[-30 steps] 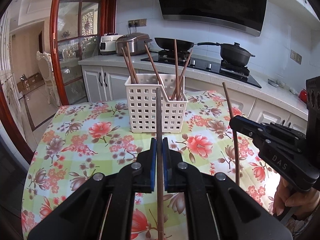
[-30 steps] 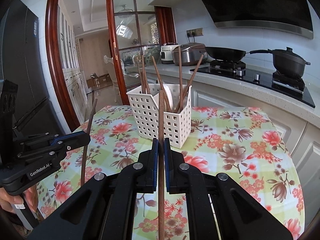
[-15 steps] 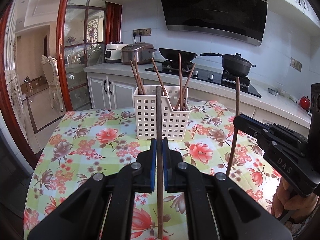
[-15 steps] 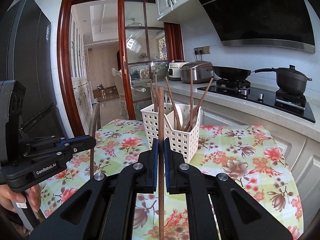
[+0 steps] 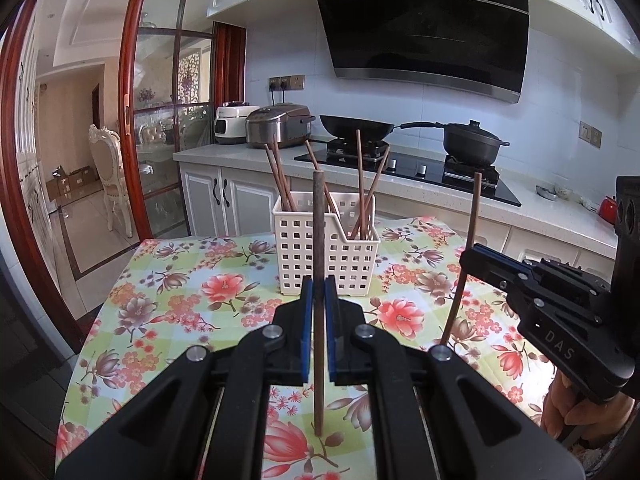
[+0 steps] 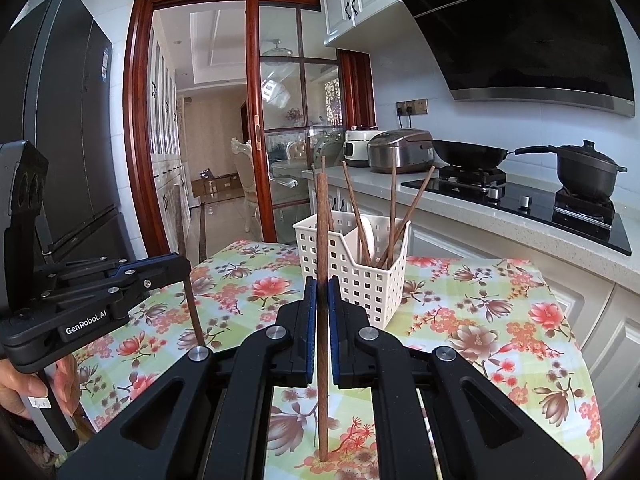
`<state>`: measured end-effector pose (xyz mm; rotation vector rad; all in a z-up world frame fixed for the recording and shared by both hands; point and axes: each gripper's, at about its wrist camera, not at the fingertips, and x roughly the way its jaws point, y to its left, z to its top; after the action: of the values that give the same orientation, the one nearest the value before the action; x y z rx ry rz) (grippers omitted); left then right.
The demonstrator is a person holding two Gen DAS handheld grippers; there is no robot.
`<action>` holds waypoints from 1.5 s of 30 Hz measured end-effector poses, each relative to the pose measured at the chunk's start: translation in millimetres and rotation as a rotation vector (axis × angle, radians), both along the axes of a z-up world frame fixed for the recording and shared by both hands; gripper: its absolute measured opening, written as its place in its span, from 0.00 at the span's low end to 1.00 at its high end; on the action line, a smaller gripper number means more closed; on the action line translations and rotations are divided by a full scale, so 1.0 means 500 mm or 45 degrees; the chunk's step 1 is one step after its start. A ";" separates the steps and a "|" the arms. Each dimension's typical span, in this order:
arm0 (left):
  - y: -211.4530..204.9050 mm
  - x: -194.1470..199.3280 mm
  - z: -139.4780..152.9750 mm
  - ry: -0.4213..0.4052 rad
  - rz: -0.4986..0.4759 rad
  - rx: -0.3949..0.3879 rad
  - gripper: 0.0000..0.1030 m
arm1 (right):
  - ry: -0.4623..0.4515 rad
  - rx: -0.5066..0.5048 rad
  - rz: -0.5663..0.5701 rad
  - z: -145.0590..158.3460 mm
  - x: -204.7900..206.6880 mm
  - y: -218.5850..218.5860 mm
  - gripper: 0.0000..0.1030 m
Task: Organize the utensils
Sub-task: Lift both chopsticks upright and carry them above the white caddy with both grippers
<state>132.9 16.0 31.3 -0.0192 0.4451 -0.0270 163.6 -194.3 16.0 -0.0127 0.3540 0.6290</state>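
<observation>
Clamping one dark wooden chopstick [image 5: 319, 280] upright in my left tool [image 5: 319, 292], I have my right tool [image 6: 322, 296] pinched on a second brown wooden chopstick [image 6: 322, 264], also upright. Just beyond both stands the white perforated plastic utensil basket [image 5: 324, 256] holding several more chopsticks [image 5: 362, 184], on the floral-cloth tabletop [image 5: 180, 292], apart from either tool.

"DAS" on the right gripper [image 5: 468, 258]; "GenRobot.AI", seemingly, on the left gripper [image 6: 182, 266].
</observation>
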 end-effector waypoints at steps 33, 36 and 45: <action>-0.002 0.001 0.029 -0.017 -0.038 -0.012 0.06 | -0.057 0.006 0.027 0.024 0.002 0.011 0.06; 0.004 0.005 0.039 -0.026 -0.047 -0.016 0.06 | -0.070 0.010 0.028 0.036 0.007 0.011 0.06; 0.017 0.039 0.093 -0.058 -0.067 0.005 0.06 | -0.112 -0.010 0.014 0.079 0.044 0.023 0.06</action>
<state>152.3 24.4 78.0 -0.0026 0.3998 -0.0784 185.5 -183.0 55.6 -0.0497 0.2712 0.6359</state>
